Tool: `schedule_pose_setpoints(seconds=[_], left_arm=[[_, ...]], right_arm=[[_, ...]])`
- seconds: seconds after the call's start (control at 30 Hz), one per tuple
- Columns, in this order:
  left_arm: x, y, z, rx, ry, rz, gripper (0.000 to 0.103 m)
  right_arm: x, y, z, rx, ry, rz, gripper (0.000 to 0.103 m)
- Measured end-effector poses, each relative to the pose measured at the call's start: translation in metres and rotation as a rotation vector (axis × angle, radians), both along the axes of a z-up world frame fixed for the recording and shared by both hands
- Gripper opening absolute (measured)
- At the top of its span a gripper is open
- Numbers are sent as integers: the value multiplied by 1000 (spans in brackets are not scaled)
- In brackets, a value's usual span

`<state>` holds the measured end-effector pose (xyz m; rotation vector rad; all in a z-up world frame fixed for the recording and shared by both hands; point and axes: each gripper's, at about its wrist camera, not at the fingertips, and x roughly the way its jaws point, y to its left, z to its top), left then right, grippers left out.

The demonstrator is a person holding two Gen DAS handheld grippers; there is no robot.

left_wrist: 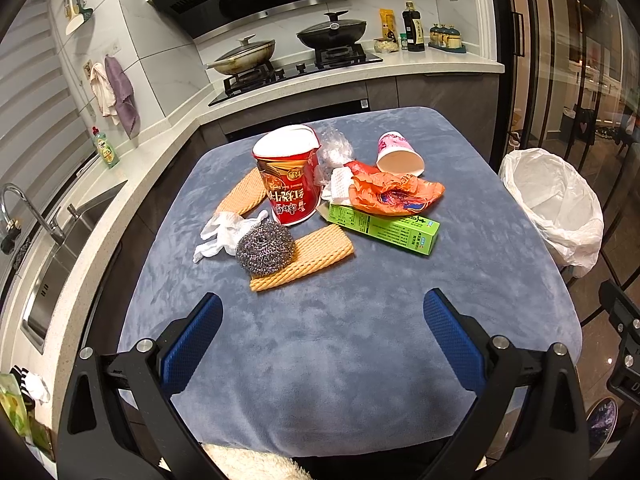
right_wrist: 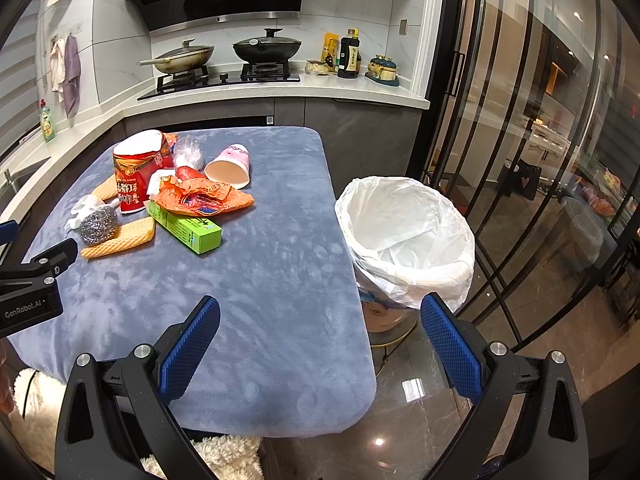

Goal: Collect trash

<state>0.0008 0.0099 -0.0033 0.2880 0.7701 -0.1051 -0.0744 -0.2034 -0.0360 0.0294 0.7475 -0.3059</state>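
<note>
Left gripper (left_wrist: 322, 320): jaws spread wide, nothing between the blue pads (left_wrist: 192, 344); it hangs over the bare near part of the table (left_wrist: 320, 380). Right gripper (right_wrist: 320, 320): jaws equally wide, empty, over the table's near right corner, one pad above the floor beside the bin (right_wrist: 404, 232).

Bin: lined with a white bag, standing off the table's right edge; only crumpled liner shows inside.

Trash lies clustered at the far middle of the table:
- Noodle tub (left_wrist: 288, 176): upside down, base uppermost.
- Paper cup (left_wrist: 400, 156): on its side, mouth facing the camera; interior looks empty.
- Green box (left_wrist: 384, 228): flat, long axis left-right, far end under the orange bag (left_wrist: 394, 192).
- Steel scourer (left_wrist: 264, 248): resting on a foam net (left_wrist: 308, 260), touching a white glove (left_wrist: 224, 234).
- Clear plastic (left_wrist: 336, 148): behind the tub.
</note>
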Motion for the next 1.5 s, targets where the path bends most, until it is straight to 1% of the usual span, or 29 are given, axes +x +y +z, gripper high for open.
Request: schedule_pose_setpoints(seconds=[0.23, 1.5], left_arm=[[0, 0, 0, 2, 0, -2, 96], [0, 4, 0, 3, -2, -8, 96]], right_arm=[[2, 6, 1, -1, -4, 7, 96], [0, 4, 3, 3, -5, 12, 96]])
